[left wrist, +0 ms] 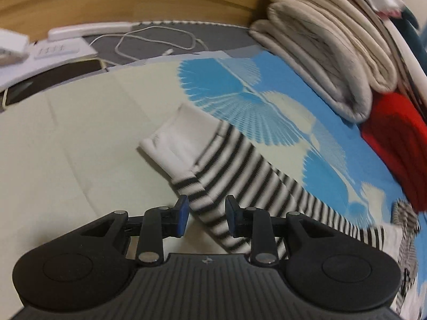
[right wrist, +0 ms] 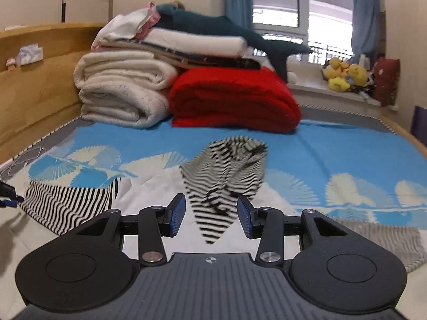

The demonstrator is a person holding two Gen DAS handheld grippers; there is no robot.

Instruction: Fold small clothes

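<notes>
Fingers [left wrist: 184,213] of your left gripper [left wrist: 206,217] straddle, without pinching, the striped garment's [left wrist: 240,170] sleeve on the bed [left wrist: 66,133]; right gripper [right wrist: 210,217] likewise half-open above its body, so closing shallow risks snagging one layer.

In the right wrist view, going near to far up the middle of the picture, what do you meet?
Right claw → striped garment → blue bedsheet → red blanket → dark plush shark → window.
</notes>
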